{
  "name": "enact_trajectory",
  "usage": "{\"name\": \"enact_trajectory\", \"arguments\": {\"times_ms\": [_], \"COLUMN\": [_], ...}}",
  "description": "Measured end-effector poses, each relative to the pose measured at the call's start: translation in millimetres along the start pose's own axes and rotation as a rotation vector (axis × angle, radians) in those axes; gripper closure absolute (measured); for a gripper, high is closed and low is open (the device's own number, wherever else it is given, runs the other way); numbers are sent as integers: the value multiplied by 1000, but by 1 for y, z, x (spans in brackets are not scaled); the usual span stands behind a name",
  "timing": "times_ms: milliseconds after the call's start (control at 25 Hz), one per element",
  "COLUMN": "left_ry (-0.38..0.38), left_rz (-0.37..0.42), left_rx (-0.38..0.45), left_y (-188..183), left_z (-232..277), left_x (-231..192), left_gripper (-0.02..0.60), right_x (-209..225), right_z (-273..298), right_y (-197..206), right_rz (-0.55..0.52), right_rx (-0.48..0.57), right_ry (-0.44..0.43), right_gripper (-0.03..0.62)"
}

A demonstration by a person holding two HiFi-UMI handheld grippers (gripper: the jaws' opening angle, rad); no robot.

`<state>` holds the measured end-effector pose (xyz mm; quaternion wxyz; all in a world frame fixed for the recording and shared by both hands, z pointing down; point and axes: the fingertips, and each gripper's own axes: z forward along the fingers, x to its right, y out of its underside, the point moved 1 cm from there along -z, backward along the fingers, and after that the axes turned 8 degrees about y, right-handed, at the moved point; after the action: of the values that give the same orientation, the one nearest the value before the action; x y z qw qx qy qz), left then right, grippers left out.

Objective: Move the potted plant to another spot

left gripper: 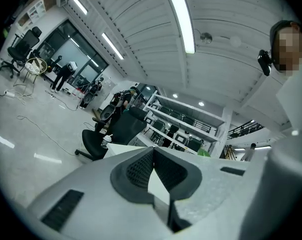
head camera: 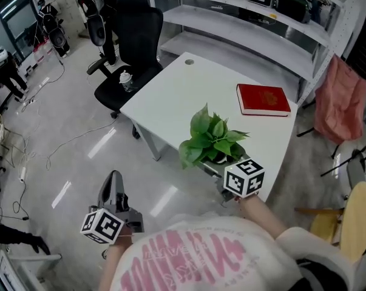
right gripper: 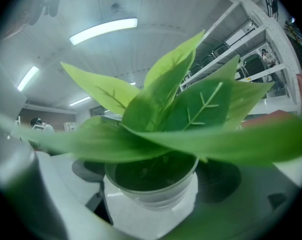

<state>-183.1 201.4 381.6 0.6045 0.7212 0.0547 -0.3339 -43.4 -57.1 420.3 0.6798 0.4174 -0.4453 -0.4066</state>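
The potted plant [head camera: 212, 139], broad green leaves in a small white pot [right gripper: 151, 194], stands at the near edge of the white table [head camera: 170, 96]. My right gripper [head camera: 224, 163] reaches in from the near side. Its jaws sit on either side of the pot and are shut on it, and leaves hide the tips in the head view. The leaves fill most of the right gripper view. My left gripper [head camera: 113, 185] hangs low over the floor, left of the table. Its jaws are shut with nothing in them, and in the left gripper view the left gripper [left gripper: 153, 151] points up towards the room.
A red book [head camera: 263, 99] lies at the table's far right corner. A black office chair [head camera: 131, 47] stands at the table's far left, with white shelves [head camera: 243, 23] behind. A pink cloth [head camera: 337, 99] and a wooden chair [head camera: 352, 217] are to the right. Cables lie on the floor [head camera: 61, 150].
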Motion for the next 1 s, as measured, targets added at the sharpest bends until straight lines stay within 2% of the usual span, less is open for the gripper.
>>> {"name": "enact_trajectory", "arguments": {"times_ms": [520,800,1000], "left_ry": [-157,-228,-251], "left_rz": [-9,-13,-3], "left_rx": [73,87,105], "left_y": [-21,-38,-63], "left_z": [-50,-42,-9], "left_x": [-60,-100,-137], "left_gripper": [578,578,578], "right_x": [-11,-3,9], "right_z": [67,127,177], "right_y": [-5,-11,-25], "right_rz": [-52,-45,-54], "right_rx": [-50,-70,-78], "right_ry": [-11,-8,0], "right_gripper": [54,54,54]}}
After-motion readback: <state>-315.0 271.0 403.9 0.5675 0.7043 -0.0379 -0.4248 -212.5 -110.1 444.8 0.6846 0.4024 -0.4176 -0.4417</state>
